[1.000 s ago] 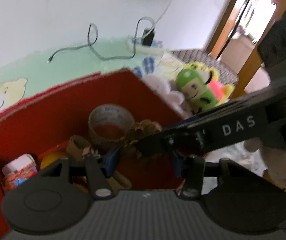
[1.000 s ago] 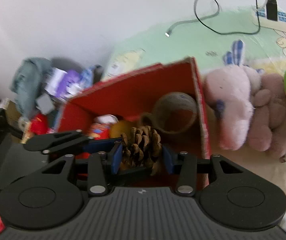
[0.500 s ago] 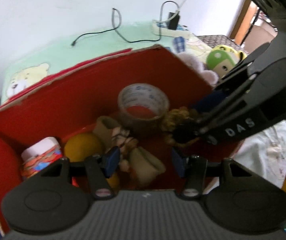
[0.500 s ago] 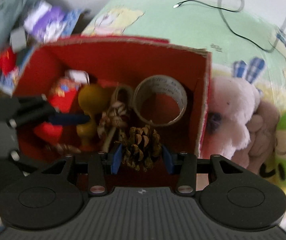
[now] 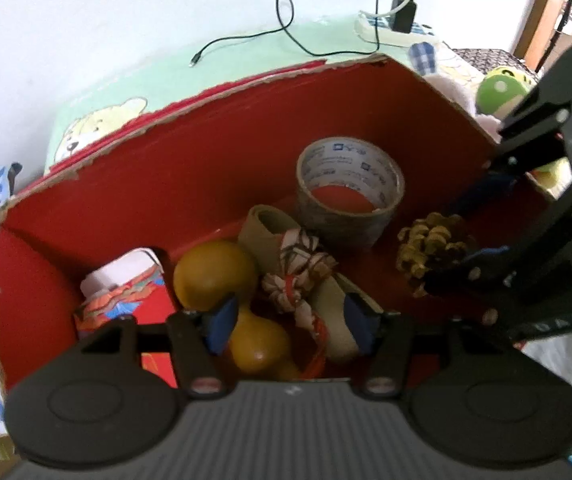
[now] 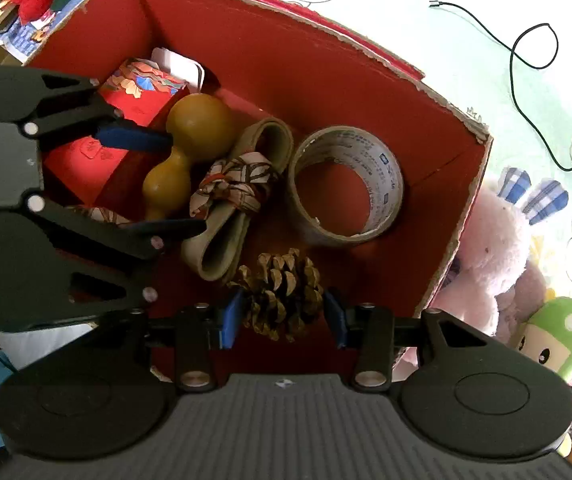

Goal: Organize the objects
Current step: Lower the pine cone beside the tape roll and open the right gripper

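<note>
A red cardboard box (image 5: 134, 184) (image 6: 270, 52) holds a tape roll (image 5: 348, 190) (image 6: 346, 184), a yellow gourd (image 5: 214, 268) (image 6: 190, 140), a beige strap with patterned ribbon (image 5: 298, 272) (image 6: 238, 196) and a red packet (image 5: 126, 296) (image 6: 126, 120). My right gripper (image 6: 282, 316) is shut on a pine cone (image 6: 282, 292) (image 5: 432, 246), low inside the box beside the tape roll. My left gripper (image 5: 286, 320) is open and empty above the gourd and strap; it also shows in the right wrist view (image 6: 166, 182).
Plush toys lie right of the box: a pink rabbit (image 6: 490, 248) and a green mushroom figure (image 6: 554, 332) (image 5: 502, 88). A power strip with cables (image 5: 394, 28) rests on the green bear-print mat (image 6: 506, 92). Clutter (image 6: 26, 4) sits left of the box.
My right gripper has carried the pine cone over the box wall and down inside, near the tape roll. My left gripper has moved further over the box and stayed open.
</note>
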The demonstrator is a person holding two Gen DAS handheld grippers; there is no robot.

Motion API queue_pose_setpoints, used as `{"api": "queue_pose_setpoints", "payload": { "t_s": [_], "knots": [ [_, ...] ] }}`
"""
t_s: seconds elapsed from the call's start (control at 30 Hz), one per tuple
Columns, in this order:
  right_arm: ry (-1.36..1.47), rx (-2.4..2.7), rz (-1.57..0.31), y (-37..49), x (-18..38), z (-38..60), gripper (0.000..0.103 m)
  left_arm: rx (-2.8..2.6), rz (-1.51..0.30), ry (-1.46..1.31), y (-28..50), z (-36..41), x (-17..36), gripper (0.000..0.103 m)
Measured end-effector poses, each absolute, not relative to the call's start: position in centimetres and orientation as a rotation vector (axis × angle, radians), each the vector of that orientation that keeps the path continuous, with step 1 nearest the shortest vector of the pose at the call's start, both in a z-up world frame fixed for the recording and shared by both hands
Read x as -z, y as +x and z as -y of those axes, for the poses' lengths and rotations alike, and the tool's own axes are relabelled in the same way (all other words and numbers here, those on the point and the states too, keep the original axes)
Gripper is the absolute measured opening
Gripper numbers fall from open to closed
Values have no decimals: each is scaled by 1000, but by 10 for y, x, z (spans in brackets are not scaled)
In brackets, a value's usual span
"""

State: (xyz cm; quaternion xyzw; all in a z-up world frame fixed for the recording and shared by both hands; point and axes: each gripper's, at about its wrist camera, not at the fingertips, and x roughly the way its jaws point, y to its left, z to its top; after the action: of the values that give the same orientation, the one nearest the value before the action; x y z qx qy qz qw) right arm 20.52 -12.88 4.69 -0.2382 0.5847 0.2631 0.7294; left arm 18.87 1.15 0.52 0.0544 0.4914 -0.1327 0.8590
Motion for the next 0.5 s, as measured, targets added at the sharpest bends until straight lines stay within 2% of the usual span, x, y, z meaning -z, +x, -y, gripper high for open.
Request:
{"api": "queue_pose_setpoints", "payload": {
  "t_s": [0.03,0.37,0.5],
  "knots": [
    [-522,-584,-1287,205,-47,130,47,275,-1043,105,190,-12,-3,65],
    [-488,-592,-1267,203,-47,130,48,215,-1074,123,194,-9,6,64],
    [-466,-580,-1248,202,-49,134,44,197,-1079,101,195,-10,5,64]
  ]
}}
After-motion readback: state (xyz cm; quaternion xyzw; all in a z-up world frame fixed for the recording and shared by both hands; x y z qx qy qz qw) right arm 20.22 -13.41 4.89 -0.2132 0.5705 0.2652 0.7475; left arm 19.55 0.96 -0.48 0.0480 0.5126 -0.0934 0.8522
